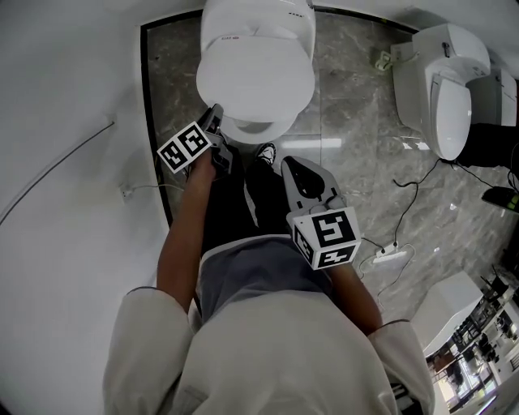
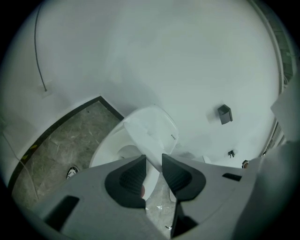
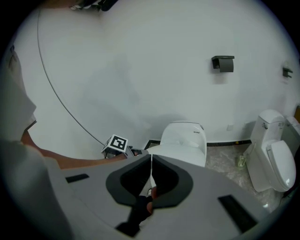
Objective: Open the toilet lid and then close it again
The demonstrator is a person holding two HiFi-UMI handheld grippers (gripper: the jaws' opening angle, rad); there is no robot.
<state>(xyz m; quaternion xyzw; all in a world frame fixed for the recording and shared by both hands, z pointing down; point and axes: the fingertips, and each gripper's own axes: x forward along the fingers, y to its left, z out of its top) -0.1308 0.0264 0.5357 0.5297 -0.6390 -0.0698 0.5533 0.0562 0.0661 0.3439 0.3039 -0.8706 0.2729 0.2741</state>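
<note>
A white toilet (image 1: 258, 24) stands against the wall at the top of the head view. Its lid (image 1: 255, 77) is lifted partway off the seat and bowl (image 1: 251, 130). My left gripper (image 1: 217, 115) is at the lid's front left edge. In the left gripper view the tilted lid (image 2: 150, 129) runs down between the two pads, and the left gripper (image 2: 153, 161) is shut on its rim. My right gripper (image 1: 285, 164) hangs lower right of the bowl, above the person's legs, holding nothing. In the right gripper view the right gripper (image 3: 151, 157) has its pads together.
A second white toilet (image 1: 446, 89) stands at the right on the marble floor. Black cables (image 1: 409, 207) and a power strip (image 1: 388, 255) lie between the two toilets. A black floor border (image 1: 151, 105) runs along the white wall on the left. A dark paper holder (image 3: 222, 63) hangs on the wall.
</note>
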